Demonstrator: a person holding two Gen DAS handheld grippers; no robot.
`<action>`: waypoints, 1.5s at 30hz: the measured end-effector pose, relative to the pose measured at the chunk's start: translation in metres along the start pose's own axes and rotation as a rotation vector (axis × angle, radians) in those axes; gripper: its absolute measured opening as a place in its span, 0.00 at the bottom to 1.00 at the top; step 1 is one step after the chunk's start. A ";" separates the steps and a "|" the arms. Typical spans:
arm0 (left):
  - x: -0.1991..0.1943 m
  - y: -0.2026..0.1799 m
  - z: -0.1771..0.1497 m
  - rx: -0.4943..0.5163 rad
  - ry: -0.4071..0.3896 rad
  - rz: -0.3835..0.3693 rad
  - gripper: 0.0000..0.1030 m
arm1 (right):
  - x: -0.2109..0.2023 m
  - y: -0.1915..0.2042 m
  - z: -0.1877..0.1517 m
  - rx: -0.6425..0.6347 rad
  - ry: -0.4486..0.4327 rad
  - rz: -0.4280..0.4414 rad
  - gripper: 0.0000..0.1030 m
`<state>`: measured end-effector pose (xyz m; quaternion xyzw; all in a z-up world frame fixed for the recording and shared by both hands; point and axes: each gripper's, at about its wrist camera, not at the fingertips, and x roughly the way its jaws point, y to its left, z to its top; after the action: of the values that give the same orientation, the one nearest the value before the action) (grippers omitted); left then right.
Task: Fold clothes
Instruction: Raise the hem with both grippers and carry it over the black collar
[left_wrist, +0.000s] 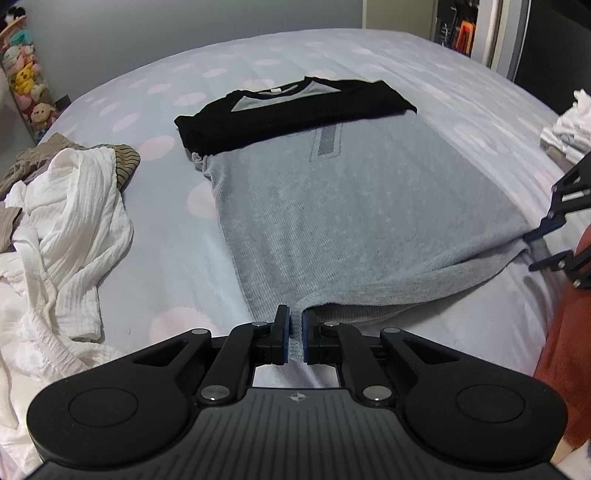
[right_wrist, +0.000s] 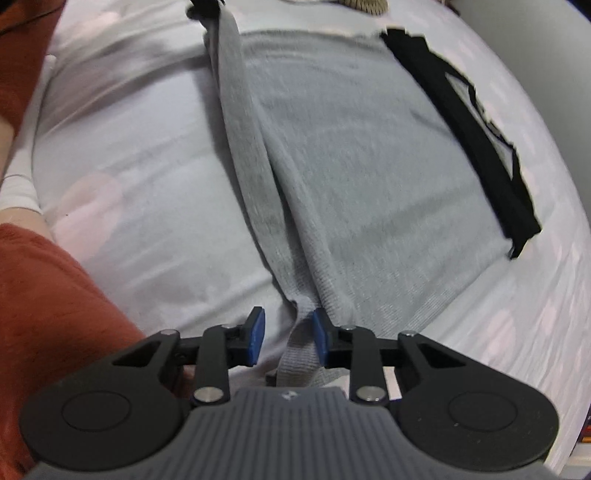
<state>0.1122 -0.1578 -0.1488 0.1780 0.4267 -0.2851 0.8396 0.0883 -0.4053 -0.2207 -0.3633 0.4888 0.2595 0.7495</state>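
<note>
A grey T-shirt (left_wrist: 351, 206) with black sleeves (left_wrist: 295, 114) lies flat on the bed, sleeves folded across the chest, collar at the far end. My left gripper (left_wrist: 294, 334) is shut on the near-left corner of its hem, which is lifted a little. In the right wrist view the grey T-shirt (right_wrist: 369, 166) stretches away, and the other hem corner hangs between the blue pads of my right gripper (right_wrist: 288, 334). The cloth touches the right pad and a gap shows at the left pad. From the left wrist view, my right gripper (left_wrist: 543, 249) sits at the hem's right corner.
The bed sheet (left_wrist: 147, 240) is pale lilac with pink dots. A crumpled pile of white and striped clothes (left_wrist: 66, 221) lies to the left. Folded white clothes (left_wrist: 569, 129) sit at the far right. Plush toys (left_wrist: 26, 74) stand by the wall. A person's rust-coloured garment (right_wrist: 55, 295) borders the near side.
</note>
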 end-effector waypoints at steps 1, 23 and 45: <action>-0.001 0.001 0.000 -0.004 -0.003 -0.004 0.05 | 0.004 -0.002 0.001 0.009 0.018 -0.011 0.29; -0.009 0.001 -0.001 -0.014 -0.041 0.008 0.04 | 0.006 -0.032 -0.014 0.193 0.092 -0.172 0.10; -0.103 -0.030 -0.011 0.119 -0.170 0.145 0.02 | -0.133 0.003 -0.033 0.267 -0.293 -0.412 0.07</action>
<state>0.0379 -0.1409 -0.0722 0.2333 0.3223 -0.2624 0.8791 0.0170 -0.4341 -0.1070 -0.3116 0.3211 0.0850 0.8903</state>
